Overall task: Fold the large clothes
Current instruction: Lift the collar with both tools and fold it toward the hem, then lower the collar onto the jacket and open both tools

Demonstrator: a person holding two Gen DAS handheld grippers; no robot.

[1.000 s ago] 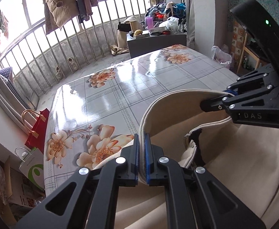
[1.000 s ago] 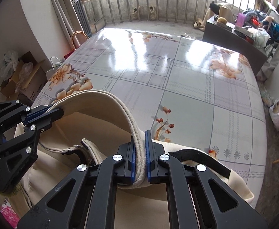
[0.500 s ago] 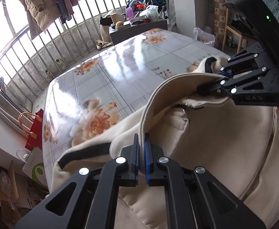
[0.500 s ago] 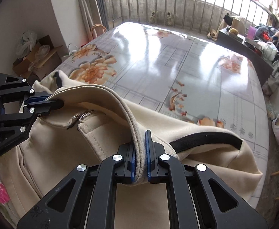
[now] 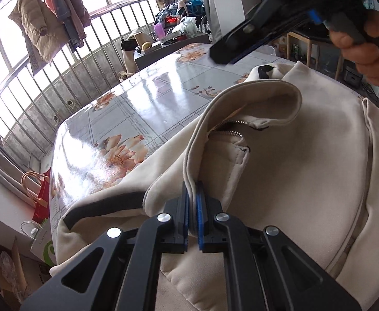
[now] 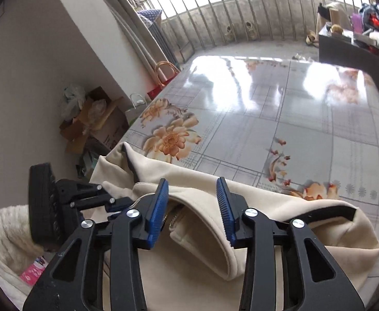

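A cream zip-up jacket (image 5: 306, 160) with black trim lies on the near end of the floral table (image 5: 143, 103). Its collar (image 5: 254, 96) stands up in a loop over the zipper. My left gripper (image 5: 192, 202) is shut on the collar's left edge. My right gripper (image 6: 192, 207) hovers above the collar (image 6: 215, 235) with its jaws opening; the blue pads are apart and nothing is pressed between them. In the left wrist view the right gripper (image 5: 241, 44) is blurred at the upper right, held by a hand (image 5: 365, 44). In the right wrist view the left gripper (image 6: 106, 202) sits at the left.
The glossy table (image 6: 280, 108) stretches away toward a railing (image 5: 60, 67) with hung clothes. A dark side table (image 6: 350, 51) with clutter stands at the far right. Cardboard boxes (image 6: 93, 124) and paper bags (image 5: 39, 197) sit on the floor by the table's left edge.
My right gripper has let go of the collar, opened and lifted clear of it. The jacket has come down onto the table, and my left gripper has sunk with the collar still in it.
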